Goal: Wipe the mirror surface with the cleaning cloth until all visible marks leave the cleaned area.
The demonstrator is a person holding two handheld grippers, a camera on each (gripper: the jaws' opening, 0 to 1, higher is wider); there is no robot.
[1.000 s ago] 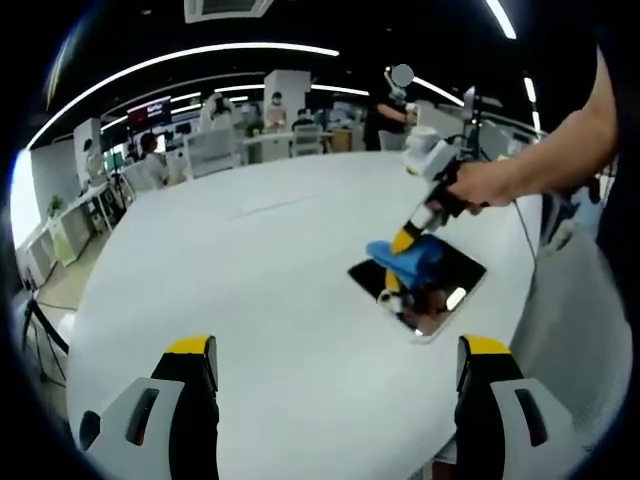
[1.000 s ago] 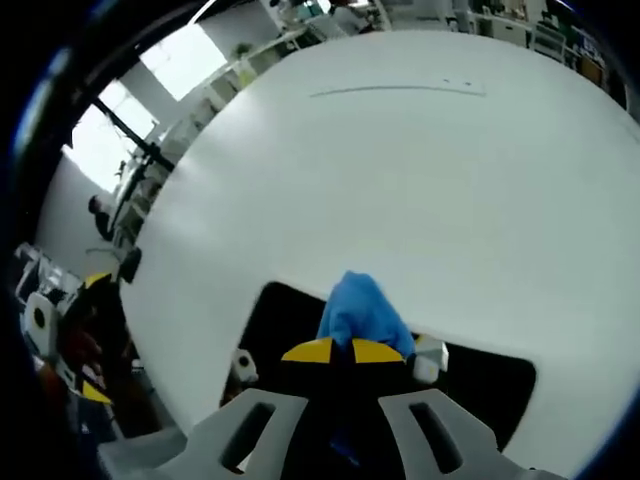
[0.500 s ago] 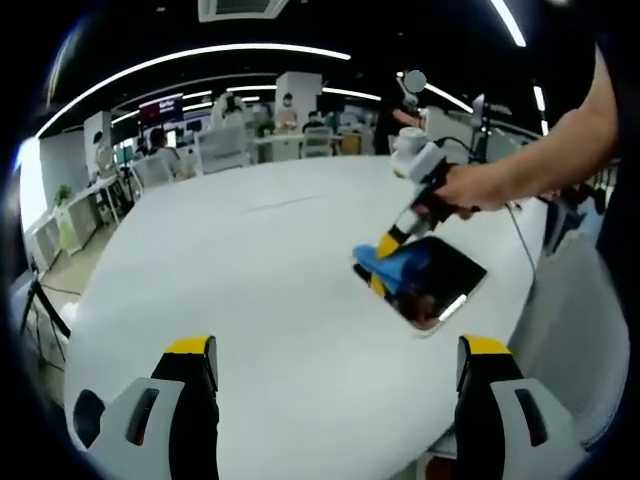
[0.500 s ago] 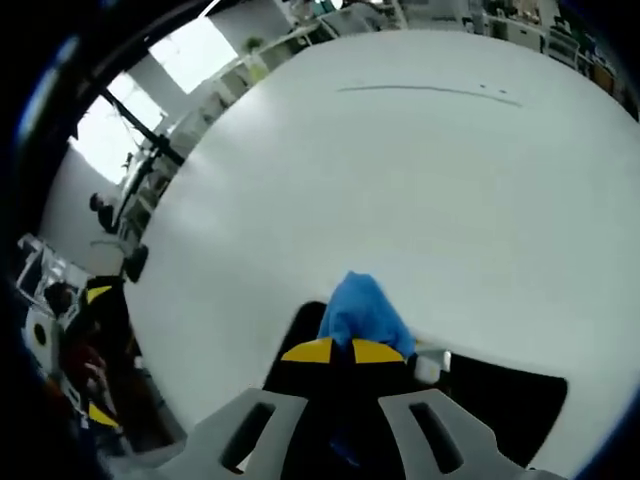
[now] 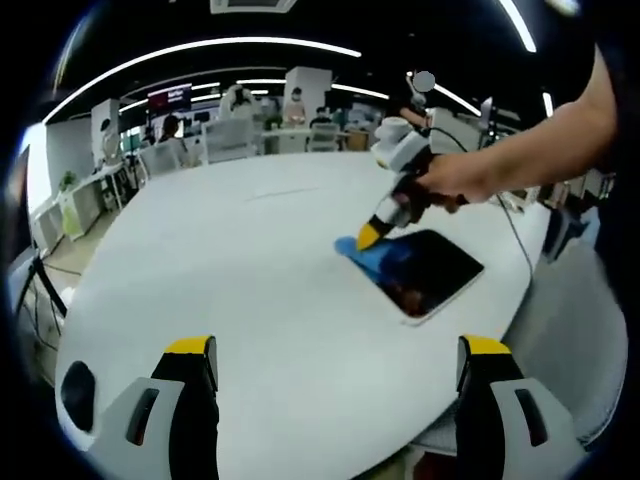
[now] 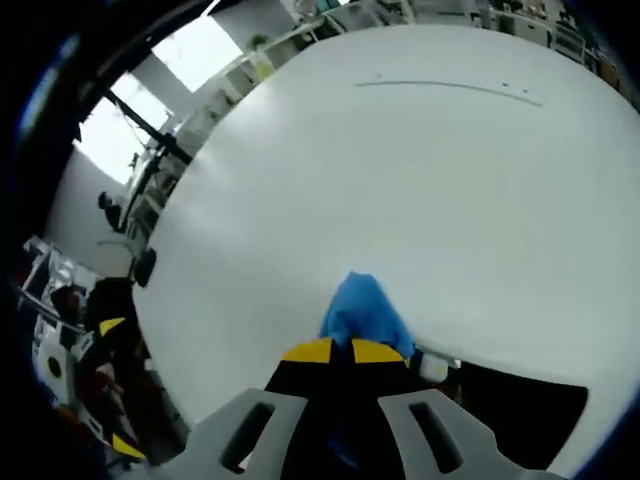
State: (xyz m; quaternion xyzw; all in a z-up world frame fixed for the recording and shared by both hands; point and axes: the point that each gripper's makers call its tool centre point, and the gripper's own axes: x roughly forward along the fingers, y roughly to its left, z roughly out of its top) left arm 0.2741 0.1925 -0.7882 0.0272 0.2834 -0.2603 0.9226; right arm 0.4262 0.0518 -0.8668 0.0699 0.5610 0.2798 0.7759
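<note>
A dark rectangular mirror (image 5: 425,270) with a white rim lies on the white table (image 5: 250,290), right of centre. My right gripper (image 5: 368,236) is held by a hand and is shut on the blue cleaning cloth (image 5: 368,254), pressing it at the mirror's left edge. In the right gripper view the blue cleaning cloth (image 6: 360,312) bulges out past the closed yellow tips of my right gripper (image 6: 342,351), with the mirror (image 6: 520,400) dark at the lower right. My left gripper (image 5: 335,360) hangs open over the table's near side, holding nothing.
The round white table has a long thin seam (image 6: 450,86) across its far part. Desks, chairs and people (image 5: 240,105) stand in the office behind. The table's edge (image 5: 520,300) runs just right of the mirror.
The right gripper has dragged the cloth across the mirror toward its left edge; more of the mirror's dark face now lies bare to the right. The left gripper stayed open.
</note>
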